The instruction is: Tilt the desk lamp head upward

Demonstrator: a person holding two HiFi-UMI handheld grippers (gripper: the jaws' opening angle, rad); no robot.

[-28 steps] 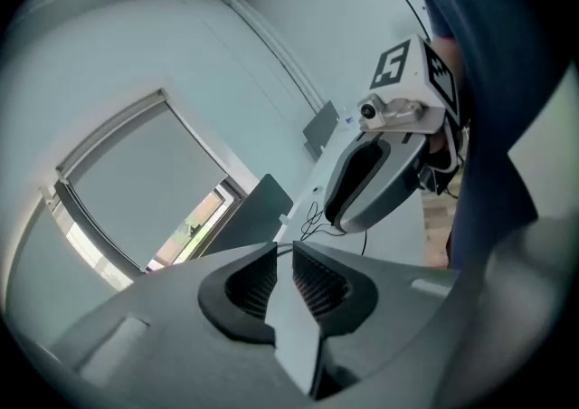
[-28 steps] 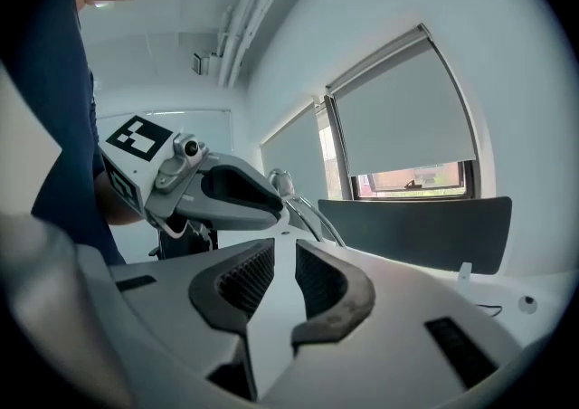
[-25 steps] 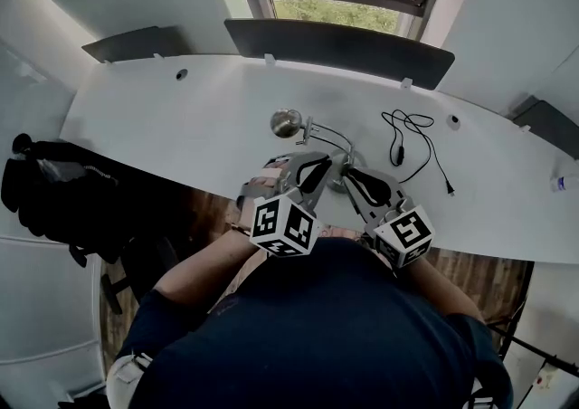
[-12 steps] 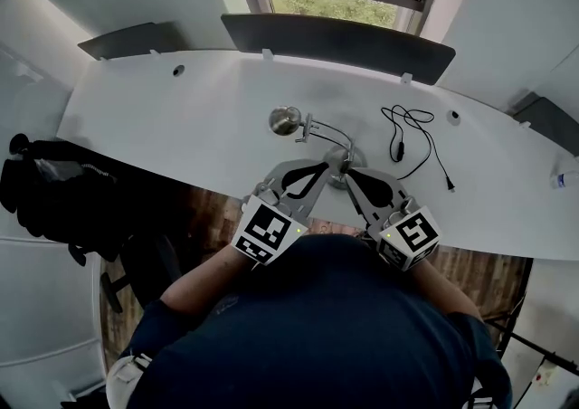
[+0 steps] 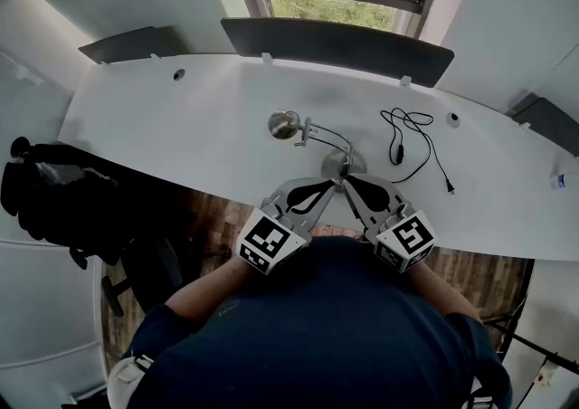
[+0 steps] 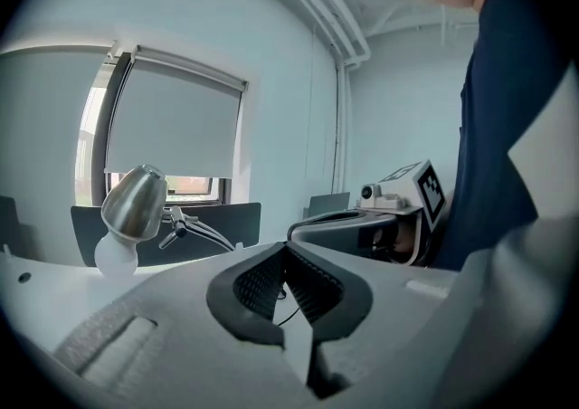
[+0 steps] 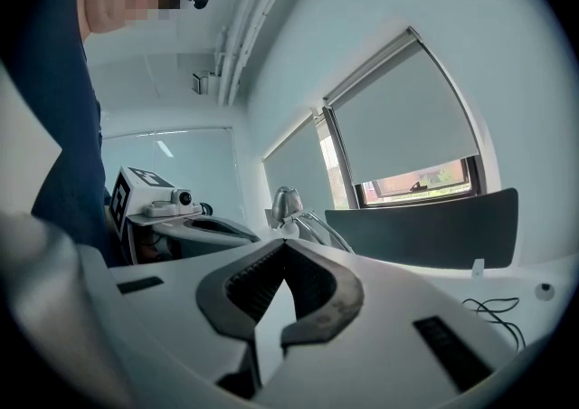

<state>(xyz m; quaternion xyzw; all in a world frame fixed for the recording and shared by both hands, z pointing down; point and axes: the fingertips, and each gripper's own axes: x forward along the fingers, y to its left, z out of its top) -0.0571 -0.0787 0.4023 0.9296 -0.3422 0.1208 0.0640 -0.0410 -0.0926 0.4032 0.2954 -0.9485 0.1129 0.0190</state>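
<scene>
Grippers both closed, nothing held: left gripper (image 5: 327, 186) and right gripper (image 5: 355, 185), tips near together at six o'clock of the lamp base (image 5: 342, 163). Lamp head (image 5: 284, 123) at ten o'clock of it, bulb facing down, untouched. Approach stage, by my reckoning. Next: open a gripper, reach the head, lift.

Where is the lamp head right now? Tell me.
In the head view the lamp head hangs over the middle of the desk, left of its base and the black cable.

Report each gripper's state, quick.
Left gripper: closed, holding nothing.
Right gripper: closed, holding nothing.
</scene>
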